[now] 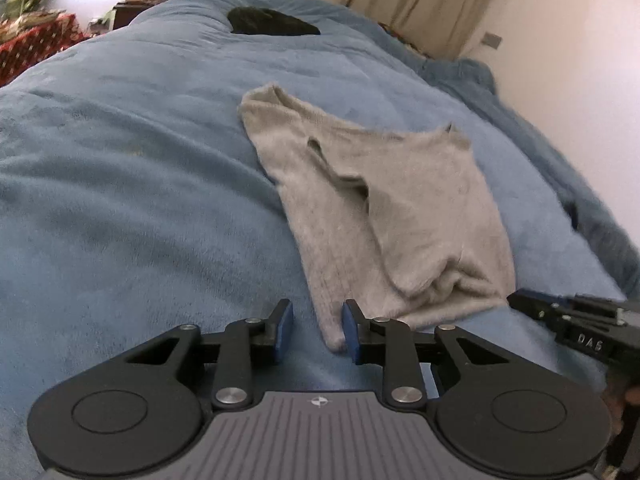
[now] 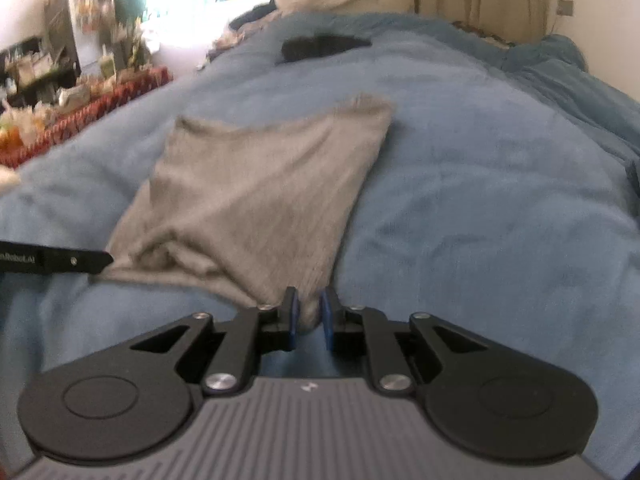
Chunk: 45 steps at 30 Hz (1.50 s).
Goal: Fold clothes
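A grey knitted garment (image 1: pixel 372 216) is lying on the blue plush bed (image 1: pixel 140 184), its near corners sitting between each spread hand-held gripper, left (image 1: pixel 317 330) and right (image 2: pixel 309 318).

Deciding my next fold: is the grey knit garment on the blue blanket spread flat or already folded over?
Partly folded: the grey knit garment shows one layer lapped over another, with a bunched near edge. It lies on the blue fleece blanket.
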Tool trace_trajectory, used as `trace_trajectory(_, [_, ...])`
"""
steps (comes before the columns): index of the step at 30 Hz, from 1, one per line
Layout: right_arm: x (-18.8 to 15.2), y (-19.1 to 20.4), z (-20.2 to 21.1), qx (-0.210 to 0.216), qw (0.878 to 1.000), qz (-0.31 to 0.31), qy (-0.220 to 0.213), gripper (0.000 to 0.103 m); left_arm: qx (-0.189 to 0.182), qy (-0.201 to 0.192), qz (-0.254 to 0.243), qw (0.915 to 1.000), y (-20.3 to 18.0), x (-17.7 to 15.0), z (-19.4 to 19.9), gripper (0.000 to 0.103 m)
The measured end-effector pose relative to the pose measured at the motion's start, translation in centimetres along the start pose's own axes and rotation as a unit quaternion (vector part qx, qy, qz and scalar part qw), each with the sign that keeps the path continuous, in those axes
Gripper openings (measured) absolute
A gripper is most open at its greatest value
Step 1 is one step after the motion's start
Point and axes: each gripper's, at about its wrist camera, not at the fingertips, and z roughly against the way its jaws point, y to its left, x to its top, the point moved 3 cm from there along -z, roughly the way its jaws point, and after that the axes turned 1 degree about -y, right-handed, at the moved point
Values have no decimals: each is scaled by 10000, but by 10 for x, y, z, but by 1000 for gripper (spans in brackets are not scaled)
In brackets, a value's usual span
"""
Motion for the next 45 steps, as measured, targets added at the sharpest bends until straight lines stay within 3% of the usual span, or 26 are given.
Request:
trace_trajectory(7, [-2,-5,21,128,9998,-71,-124,15,-183,-94,304,9993,4,3,14,23])
trace_trajectory(10, [9,-9,32,197,9993,-116,-282,26,-327,-253,296,9987,4,11,27,23])
trace_trajectory(14, [33,-21,31,219,9990,83,-370,35,-374,-427,-156,9983,3,38,38,27])
trace_trajectory(19, [81,-50,5,184,9974,633,-303,64,-290,-478,-921,9942,14,87,24,30])
trace_trajectory(24, [134,-75,-23,109,9892,1356,-540,102,-212,-406,-1698,9844,31,132,-11,33])
trace_trajectory(27, [157,-83,-42,193,9797,1911,-569,102,-476,-422,-2311,9708,33,150,-26,48])
trace_trajectory(31, [175,-92,-73,598,9741,2169,-206,102,-523,-595,-3180,9448,31,164,-47,52])
trace_trajectory(35, [178,-94,-90,659,9664,2483,-99,102,-660,-345,-3671,9272,32,167,-69,53])
trace_trajectory(37, [175,-94,-95,737,9614,2651,-29,102,-627,-211,-3993,9144,34,167,-77,52])
trace_trajectory(42, [168,-82,-103,882,9404,3283,80,85,-699,-23,-4674,8813,39,162,-76,52])
trace_trajectory(45, [172,-75,-112,1047,9277,3582,98,75,-764,30,-4841,8717,38,161,-82,52])
